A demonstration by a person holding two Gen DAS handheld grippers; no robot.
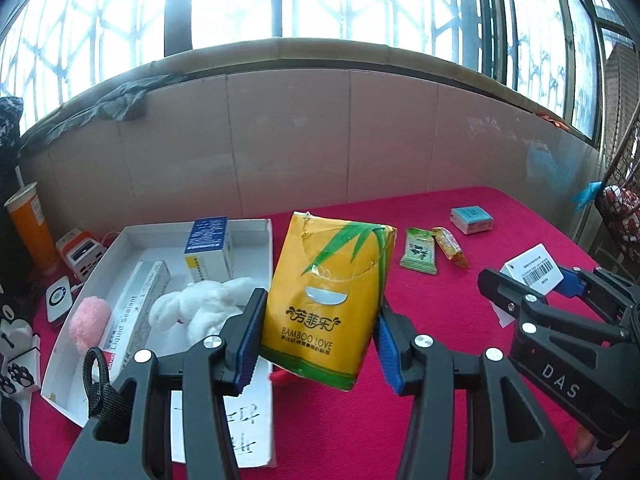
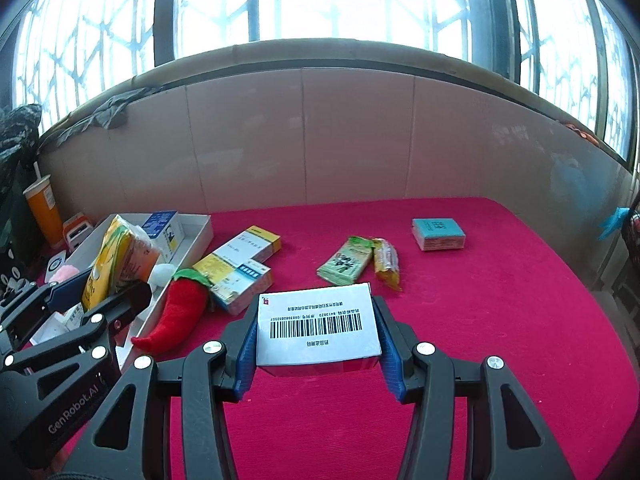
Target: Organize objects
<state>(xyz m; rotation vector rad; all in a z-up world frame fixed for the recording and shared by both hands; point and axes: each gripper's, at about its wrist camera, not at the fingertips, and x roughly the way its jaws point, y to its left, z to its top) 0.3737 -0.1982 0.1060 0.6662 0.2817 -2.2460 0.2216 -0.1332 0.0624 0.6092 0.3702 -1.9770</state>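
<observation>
My left gripper [image 1: 318,340] is shut on a yellow tissue pack [image 1: 328,292] printed with bamboo leaves, held above the red tablecloth beside the white tray [image 1: 266,240]. In the right wrist view the same pack [image 2: 116,264] hangs over the tray's near end. My right gripper [image 2: 318,340] is shut on a white box with a barcode [image 2: 318,324], lifted over the cloth; the left wrist view shows that box [image 1: 532,270] at the right. The tray holds a blue and white box [image 1: 208,248], a sealant box [image 1: 136,308], a white plush [image 1: 200,308] and a pink pompom [image 1: 90,326].
On the red cloth [image 2: 480,320] lie a plush chili [image 2: 176,312], two yellow and white medicine boxes [image 2: 236,272], a green snack packet [image 2: 348,266], an orange snack packet [image 2: 386,266] and a teal box [image 2: 438,234]. An orange cup [image 1: 30,228] and small devices stand left of the tray.
</observation>
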